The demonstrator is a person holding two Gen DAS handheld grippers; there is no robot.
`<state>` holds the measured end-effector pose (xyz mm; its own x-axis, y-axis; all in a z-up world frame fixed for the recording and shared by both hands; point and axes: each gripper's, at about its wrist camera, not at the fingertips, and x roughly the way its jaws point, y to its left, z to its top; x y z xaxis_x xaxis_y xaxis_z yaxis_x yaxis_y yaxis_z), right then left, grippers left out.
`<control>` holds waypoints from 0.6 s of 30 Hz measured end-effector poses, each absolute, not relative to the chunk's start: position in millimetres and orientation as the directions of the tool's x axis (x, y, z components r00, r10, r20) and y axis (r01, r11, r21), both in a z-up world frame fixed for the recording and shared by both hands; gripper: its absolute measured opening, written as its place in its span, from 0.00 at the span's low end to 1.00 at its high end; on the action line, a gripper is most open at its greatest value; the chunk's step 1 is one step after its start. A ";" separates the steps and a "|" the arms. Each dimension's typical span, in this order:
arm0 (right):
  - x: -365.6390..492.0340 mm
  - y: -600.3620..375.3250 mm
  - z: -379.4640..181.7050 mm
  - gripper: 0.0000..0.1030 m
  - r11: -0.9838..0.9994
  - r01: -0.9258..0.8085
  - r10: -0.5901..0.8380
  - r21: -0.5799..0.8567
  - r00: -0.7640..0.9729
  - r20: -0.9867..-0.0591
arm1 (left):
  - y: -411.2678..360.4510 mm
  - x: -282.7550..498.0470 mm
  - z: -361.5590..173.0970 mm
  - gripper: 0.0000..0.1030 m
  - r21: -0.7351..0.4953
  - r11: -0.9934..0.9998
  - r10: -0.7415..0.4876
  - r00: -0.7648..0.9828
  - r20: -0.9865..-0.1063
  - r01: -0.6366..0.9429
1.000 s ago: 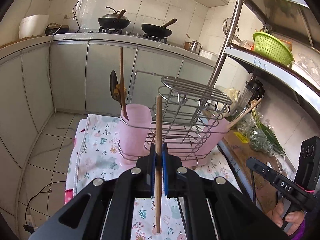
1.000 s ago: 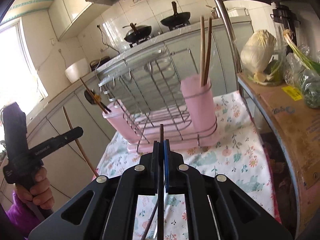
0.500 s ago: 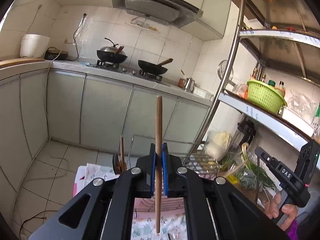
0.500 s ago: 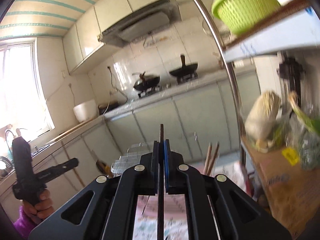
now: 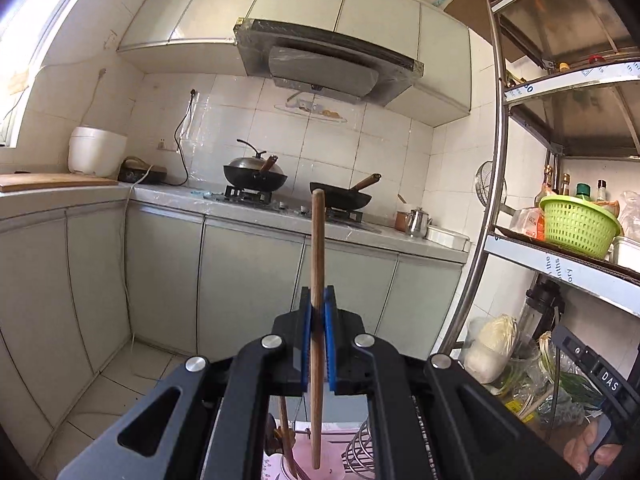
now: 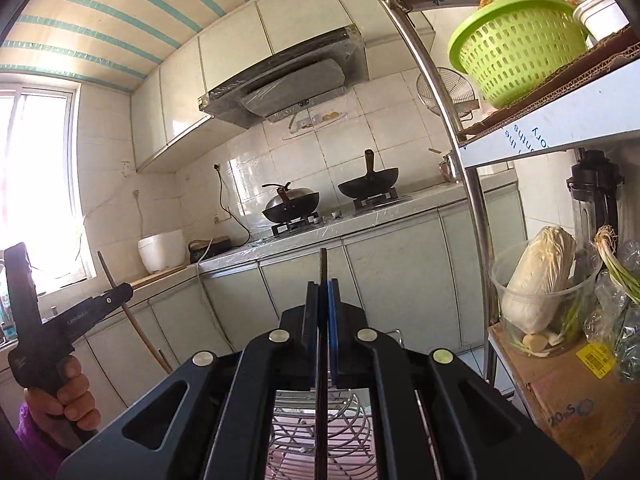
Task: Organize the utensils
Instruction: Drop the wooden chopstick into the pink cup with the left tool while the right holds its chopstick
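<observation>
A light brown wooden chopstick (image 5: 317,280) stands upright, pinched between the blue-padded jaws of the left gripper (image 5: 318,312), its lower end above a pink plastic utensil cup (image 5: 304,468) low in the left wrist view. In the right wrist view, the right gripper (image 6: 323,300) clamps a thin dark utensil (image 6: 322,320), possibly another chopstick, above a silver wire drying rack (image 6: 316,432).

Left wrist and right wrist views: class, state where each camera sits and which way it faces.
Left wrist: on the left tool, facing the stove wall across the kitchen; shows its fingers clamping a wooden chopstick.
Right wrist: on the right tool, facing the same wall; shows its fingers clamping a dark chopstick.
Shared: the range hood, the green basket, and each other's tool.
</observation>
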<state>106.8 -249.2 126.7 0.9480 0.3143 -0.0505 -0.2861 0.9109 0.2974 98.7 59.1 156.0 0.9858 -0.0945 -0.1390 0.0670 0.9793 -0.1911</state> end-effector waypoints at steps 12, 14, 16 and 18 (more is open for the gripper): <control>133.3 -234.7 118.2 0.05 0.957 -0.242 0.239 0.161 0.970 0.039 | 57.5 110.1 95.0 0.05 -0.184 0.979 -0.128 0.964 -0.232 0.086; 137.4 -230.9 117.8 0.05 0.962 -0.234 0.228 0.139 0.972 0.062 | 59.6 109.6 93.3 0.05 -0.185 0.979 -0.129 0.966 -0.223 0.088; 142.6 -227.8 117.5 0.05 0.966 -0.230 0.221 0.121 0.972 0.082 | 62.1 110.4 92.4 0.05 -0.190 0.978 -0.131 0.967 -0.216 0.090; 147.2 -224.3 113.8 0.05 0.970 -0.223 0.213 0.099 0.972 0.099 | 64.0 111.1 91.7 0.05 -0.198 0.976 -0.134 0.968 -0.211 0.092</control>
